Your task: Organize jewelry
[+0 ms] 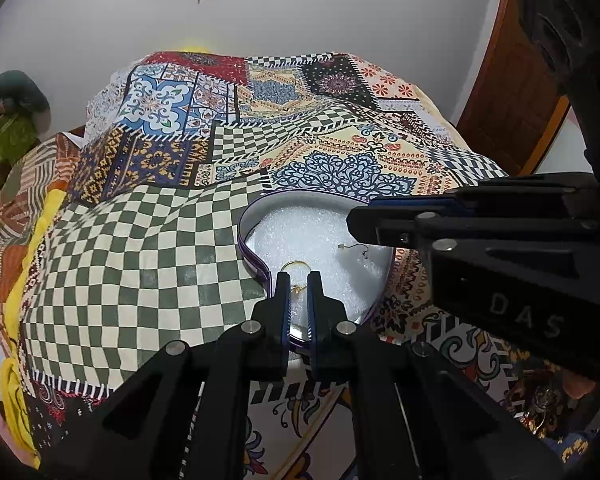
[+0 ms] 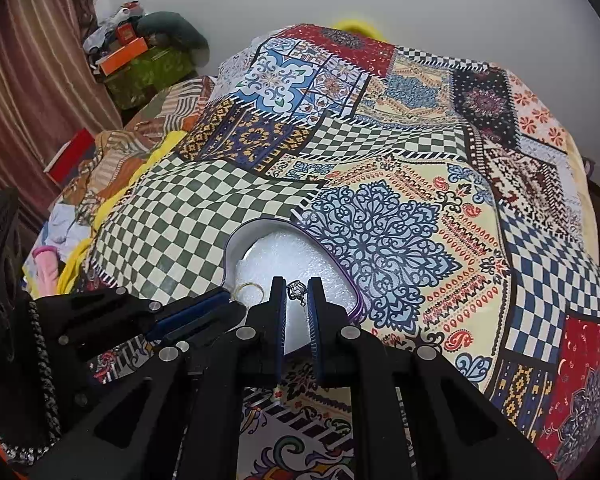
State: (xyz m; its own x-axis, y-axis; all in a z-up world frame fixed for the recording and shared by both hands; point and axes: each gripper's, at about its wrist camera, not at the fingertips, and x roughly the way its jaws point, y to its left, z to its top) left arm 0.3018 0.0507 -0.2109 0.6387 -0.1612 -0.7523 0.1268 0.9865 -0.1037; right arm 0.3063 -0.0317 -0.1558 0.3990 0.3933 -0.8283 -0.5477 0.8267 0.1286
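On the left of the scene, a green-and-cream checked patch of the patchwork bedspread [image 1: 148, 248] is covering the bed, and a heart-shaped box [image 1: 249, 258] with a purple rim and a white foam lining is sitting on it, near the person. The left hand-held gripper [image 1: 299, 280] is hovering over the box's near left part with its jaws narrowed to a small gap; a thin gold hoop [image 1: 296, 265] is lying on the foam just beyond the fingertips, and a tiny gold piece is showing in the gap, though whether the pads are pinching it is not clear. Further right on the foam, a small earring on a fine wire [image 1: 354, 249] is lying loose, apart from the hoop. To the right again, the right hand-held gripper [image 2: 298, 286] is pinching a small silver ornament [image 2: 297, 290] between its fingertips above the box, with a fine chain or pendant dangling below. These pieces are looking very light, thin and easily bent, and likely slippery on the pads. The hoop is probably best taken across its wire rim, the earring by its bead or hook, with gentle closing so nothing deforms or springs away.
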